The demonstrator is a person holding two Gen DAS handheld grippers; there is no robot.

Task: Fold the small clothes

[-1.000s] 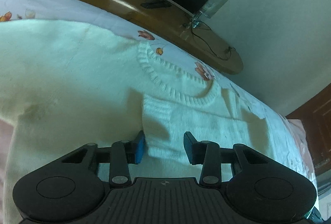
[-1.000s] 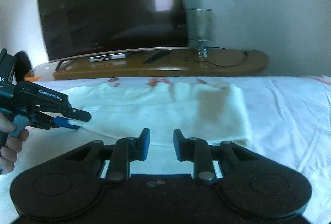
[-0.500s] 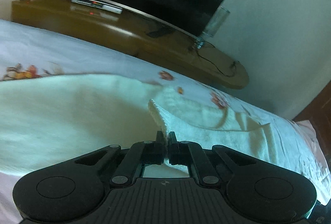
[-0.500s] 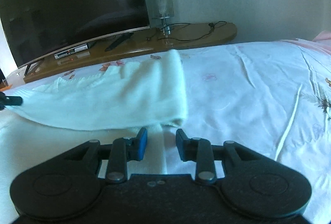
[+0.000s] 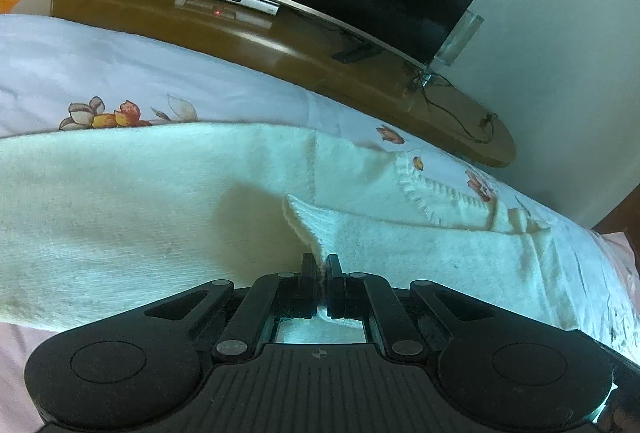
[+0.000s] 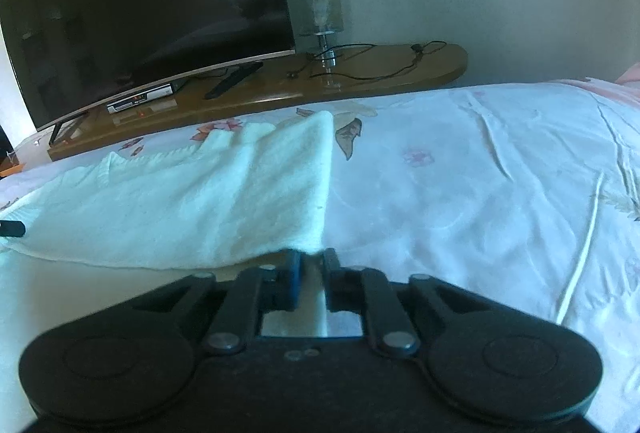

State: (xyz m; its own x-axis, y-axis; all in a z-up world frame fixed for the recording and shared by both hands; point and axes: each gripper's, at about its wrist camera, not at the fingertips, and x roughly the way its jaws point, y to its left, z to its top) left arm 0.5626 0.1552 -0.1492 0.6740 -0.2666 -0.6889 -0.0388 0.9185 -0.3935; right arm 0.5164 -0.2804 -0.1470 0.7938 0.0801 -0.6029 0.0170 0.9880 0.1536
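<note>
- Item: white knit sweater (image 5: 140,201), lying on a bed (image 6: 460,169) with a floral sheet; a TV stand (image 5: 280,53) with a television runs along the far side.
- Left gripper (image 5: 320,269): fingers closed on the ribbed cuff of a sleeve (image 5: 400,245), which is lifted across the body of the garment.
- Right gripper (image 6: 310,265): fingers have just been closing and are narrowed at the near corner of the raised fold; knit sits between them, though whether the pads bite firmly cannot be told.
- Orientation: neckline (image 5: 436,193) faces the TV stand, hem towards the cameras; the long axis of the folded-over sleeve runs crosswise from one gripper to the other.
- Risk: a thin pinch on stretchy knit may slip out under tension, dropping the fold.
- Risk: uneven pull between the two hands would likely skew the crease or drag the body layer along the sheet.
- Risk: the sheet could be caught with the knit at the right corner.
</note>
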